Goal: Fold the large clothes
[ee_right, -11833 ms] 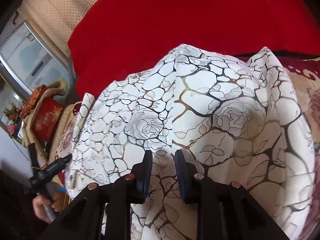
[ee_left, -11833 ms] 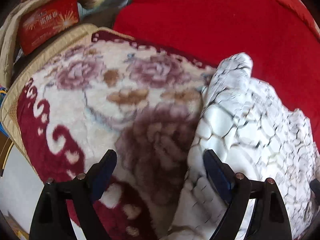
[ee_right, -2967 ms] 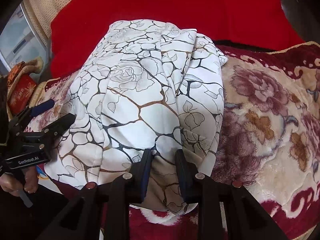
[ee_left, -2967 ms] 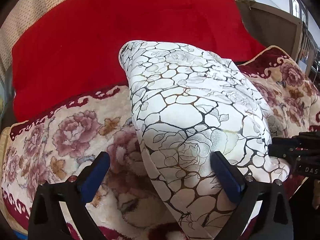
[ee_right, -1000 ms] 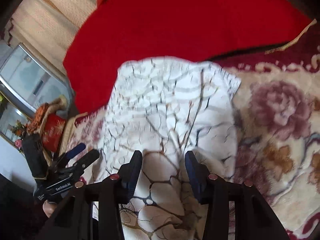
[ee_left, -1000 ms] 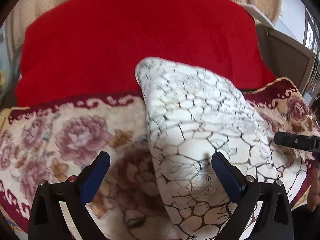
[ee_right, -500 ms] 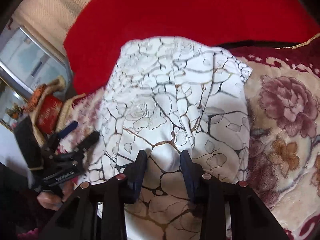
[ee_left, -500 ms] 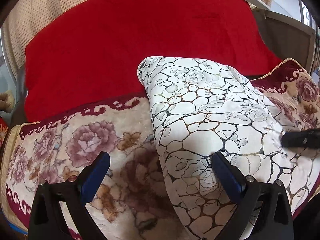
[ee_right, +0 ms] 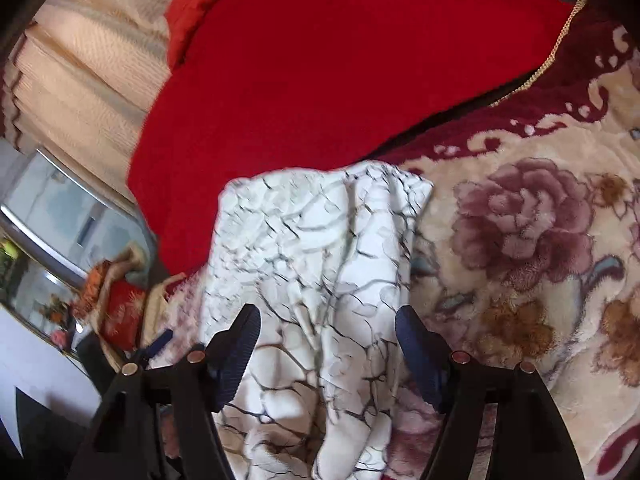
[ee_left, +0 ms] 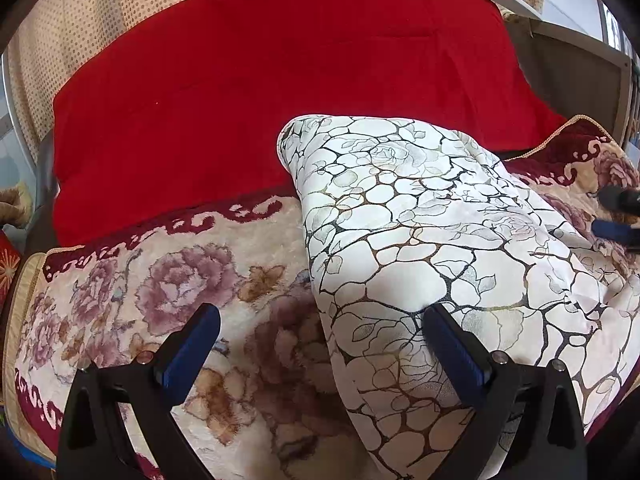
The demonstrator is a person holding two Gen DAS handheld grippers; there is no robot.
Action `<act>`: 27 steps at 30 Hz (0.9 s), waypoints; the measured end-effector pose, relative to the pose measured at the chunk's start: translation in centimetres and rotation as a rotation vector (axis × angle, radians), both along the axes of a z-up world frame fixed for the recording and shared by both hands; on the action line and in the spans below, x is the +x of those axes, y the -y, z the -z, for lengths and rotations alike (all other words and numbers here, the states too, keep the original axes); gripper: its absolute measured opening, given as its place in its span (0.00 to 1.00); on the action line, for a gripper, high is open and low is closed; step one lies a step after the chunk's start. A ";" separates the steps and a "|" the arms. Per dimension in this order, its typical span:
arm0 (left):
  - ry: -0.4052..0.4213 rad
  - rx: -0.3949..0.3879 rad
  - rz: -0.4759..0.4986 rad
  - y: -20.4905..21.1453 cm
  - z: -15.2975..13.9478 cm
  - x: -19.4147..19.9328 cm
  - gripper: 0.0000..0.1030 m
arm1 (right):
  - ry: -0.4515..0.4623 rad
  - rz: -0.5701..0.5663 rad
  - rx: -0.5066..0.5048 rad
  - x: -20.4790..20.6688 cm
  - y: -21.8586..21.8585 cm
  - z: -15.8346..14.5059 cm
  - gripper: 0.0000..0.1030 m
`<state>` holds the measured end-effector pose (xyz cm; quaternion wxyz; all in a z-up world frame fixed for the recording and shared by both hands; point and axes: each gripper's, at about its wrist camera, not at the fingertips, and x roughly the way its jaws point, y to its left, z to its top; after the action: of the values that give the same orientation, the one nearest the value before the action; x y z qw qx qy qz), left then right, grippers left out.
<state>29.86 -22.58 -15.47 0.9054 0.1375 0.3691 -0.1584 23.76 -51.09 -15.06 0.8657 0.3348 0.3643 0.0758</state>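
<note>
white patterned garment [ee_right: 320,280]: we see its print smeared by blur in the right wrist view, near end cut by the bottom edge | right gripper [ee_left: 618,216]: we catch only fingertips at the left wrist view's edge | floral blanket [ee_left: 180,292]: partly hidden beneath the garment

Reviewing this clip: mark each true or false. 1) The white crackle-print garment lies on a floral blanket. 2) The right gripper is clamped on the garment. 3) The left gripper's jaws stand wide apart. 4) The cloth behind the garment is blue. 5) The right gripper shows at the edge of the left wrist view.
1) True: the white garment lies on the floral blanket.
2) False: the right gripper has just been opening; its jaws stand apart, with the garment beyond them and the pads not pressing on it.
3) True: the left gripper is open, gripping nothing.
4) False: the cloth behind, the red cover, is red.
5) True: its tips show at the right edge of the left wrist view.
</note>
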 end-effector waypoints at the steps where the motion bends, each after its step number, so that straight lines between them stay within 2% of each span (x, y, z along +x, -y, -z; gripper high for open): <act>1: 0.000 0.001 -0.002 0.1 0.0 0.0 0.99 | 0.031 -0.016 -0.011 -0.1 -0.4 -0.5 0.72; 4: -0.002 0.000 -0.003 0.2 0.2 0.1 0.99 | 0.073 -0.065 -0.108 -0.6 -2.2 -1.8 0.69; 5: -0.002 0.000 -0.003 0.2 0.2 0.1 0.99 | 0.054 -0.101 -0.128 -0.2 -3.1 -1.6 0.62; 7: -0.010 -0.007 -0.001 0.1 0.4 0.2 0.99 | -0.033 -0.153 -0.149 0.9 -4.4 -0.1 0.57; 9: -0.030 -0.020 -0.002 0.0 0.4 0.4 0.99 | -0.157 -0.168 -0.197 2.3 -5.8 2.5 0.57; 10: -0.033 -0.027 -0.004 -0.1 0.3 0.5 0.99 | -0.163 -0.168 -0.207 2.5 -6.1 2.8 0.57; 13: -0.026 -0.063 -0.021 -1.0 -0.4 1.1 0.99 | -0.129 -0.169 -0.169 2.4 -5.4 1.4 0.57; 16: -0.032 -0.132 -0.073 -2.6 -1.2 2.3 0.99 | -0.030 -0.095 -0.115 2.2 -3.7 -0.5 0.57; 18: -0.043 -0.182 -0.111 -3.6 -1.5 3.2 0.99 | 0.008 -0.036 -0.145 2.8 -3.0 -1.9 0.57; 20: -0.052 -0.203 -0.162 -4.2 -1.3 4.3 0.99 | -0.002 -0.017 -0.168 4.1 -2.7 -2.5 0.57; 23: -0.077 -0.166 -0.174 -3.6 -0.3 5.3 0.99 | -0.057 -0.023 -0.180 7.4 -2.2 -1.9 0.57; 27: -0.094 -0.034 -0.135 -1.3 1.8 5.8 0.99 | -0.200 -0.041 -0.176 10.9 -1.4 1.9 0.57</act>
<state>35.68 -21.24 -17.25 0.8979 0.0894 0.4167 -0.1096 34.67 -49.69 -17.00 0.8494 0.2559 0.4608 0.0276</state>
